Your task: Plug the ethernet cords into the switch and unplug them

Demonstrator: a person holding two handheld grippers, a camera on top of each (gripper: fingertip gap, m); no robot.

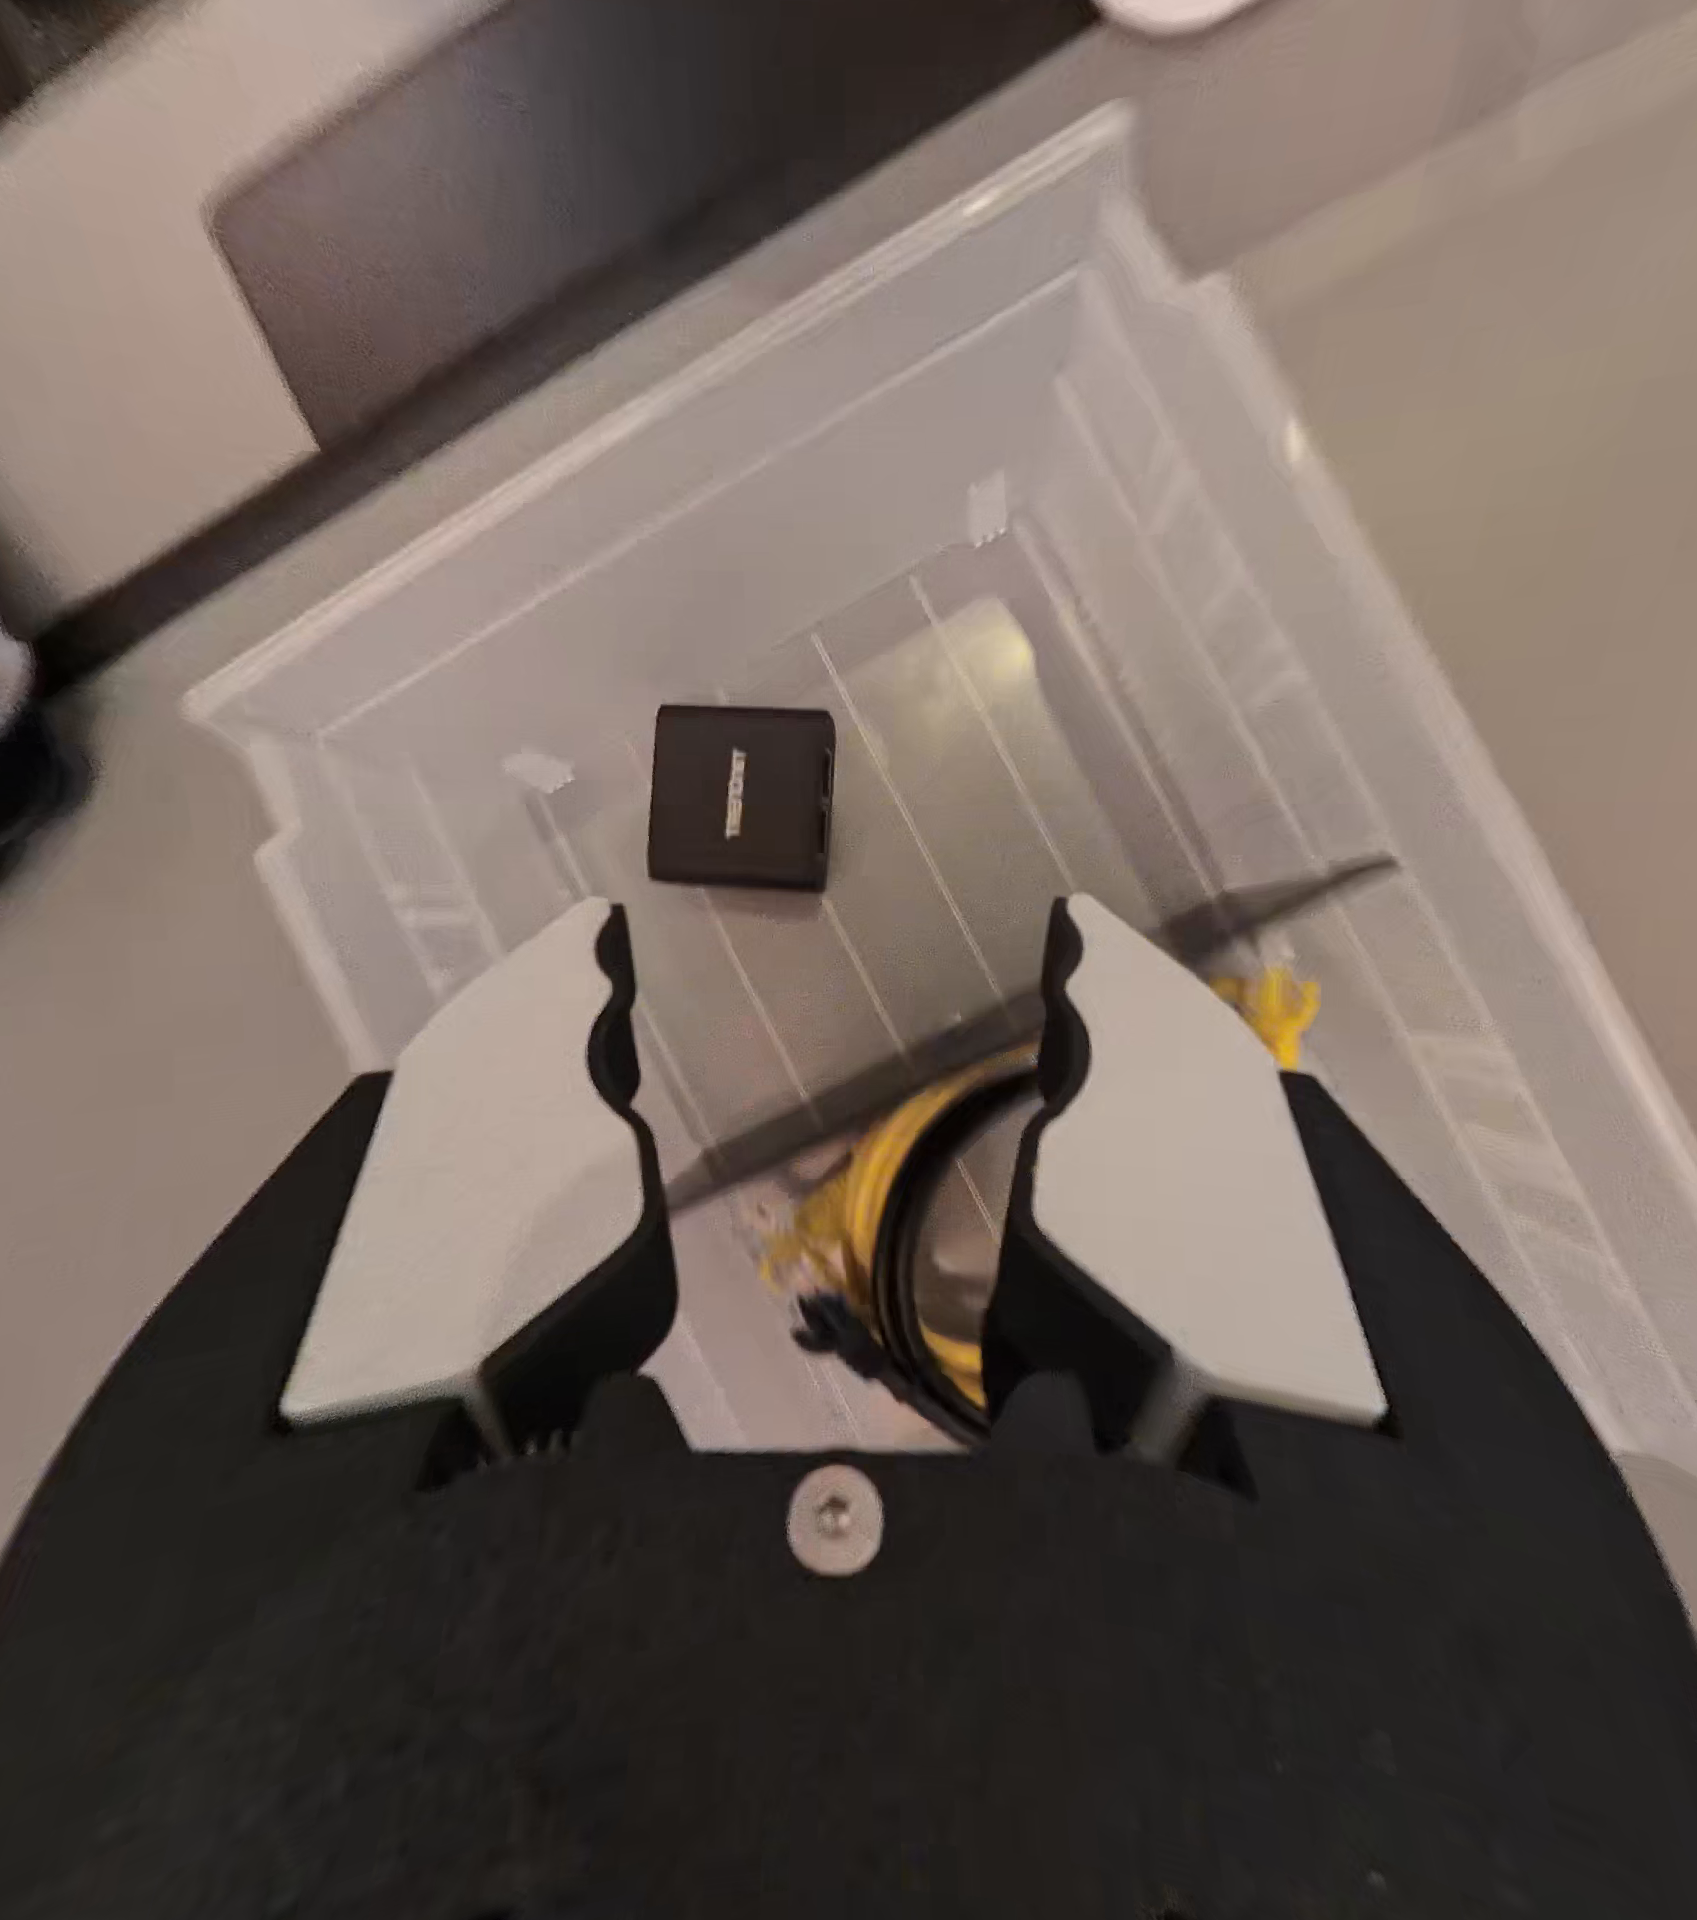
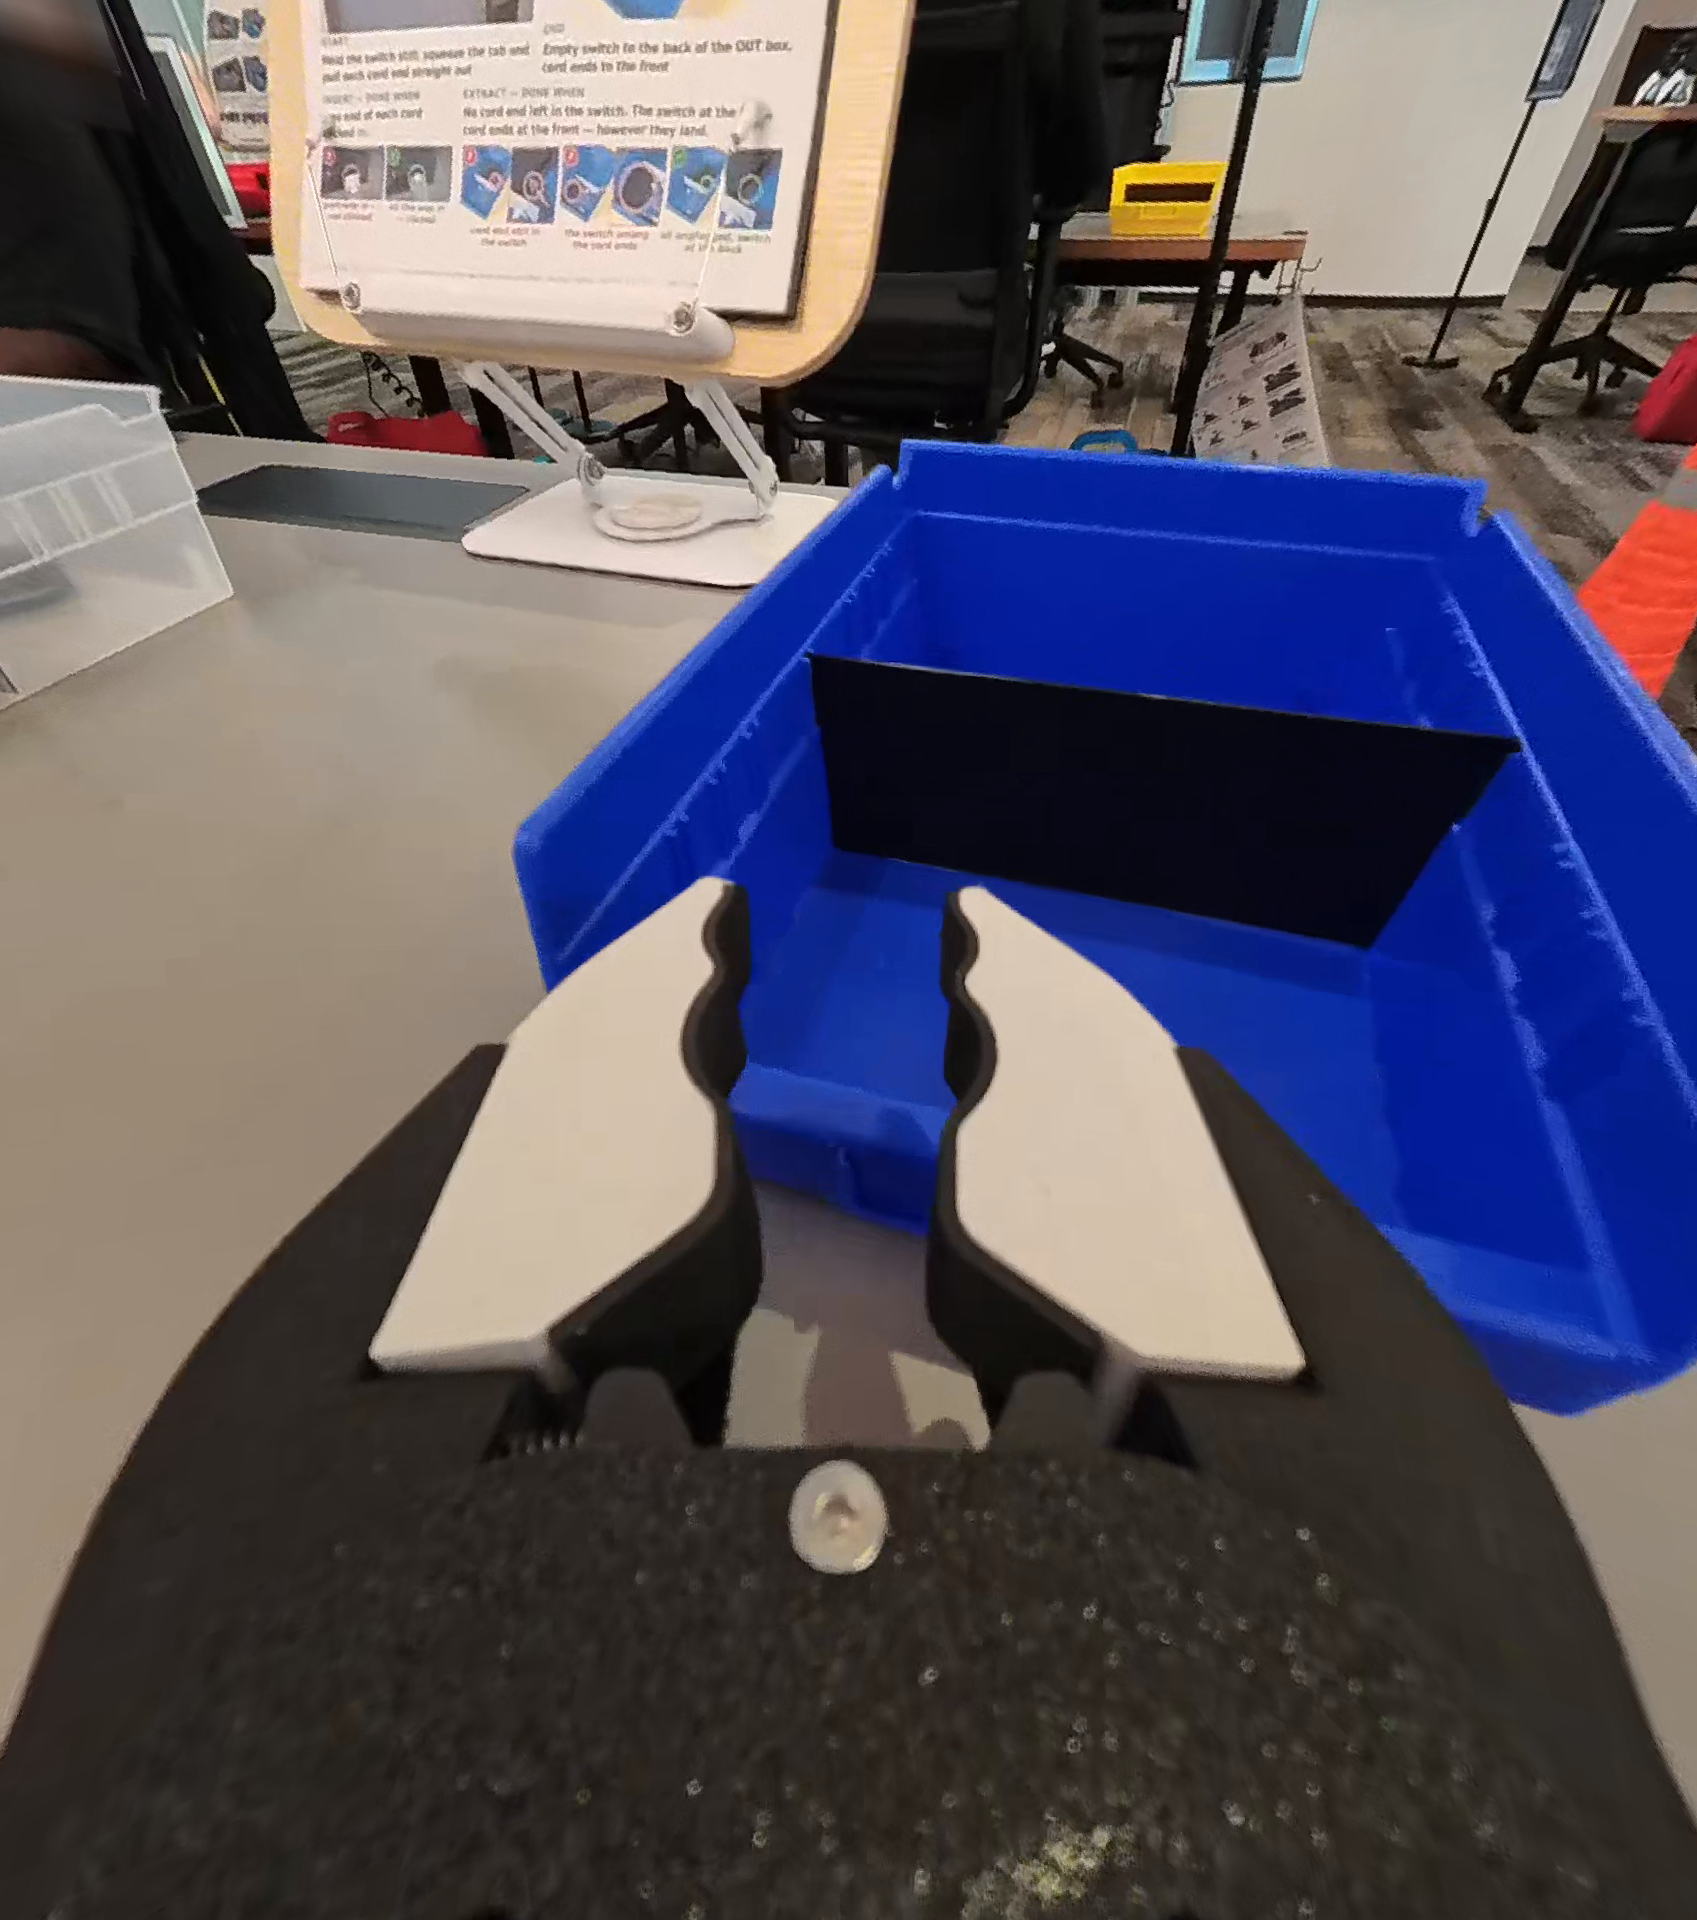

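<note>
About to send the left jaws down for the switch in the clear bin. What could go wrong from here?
1. The left view is blurred, so aim at the switch may be off; the open left gripper could hit the bin's wall.
2. The switch lies flat and loose, so it may slide rather than be gripped.
3. The yellow cords lie coiled beneath the jaws and could snag.
</note>
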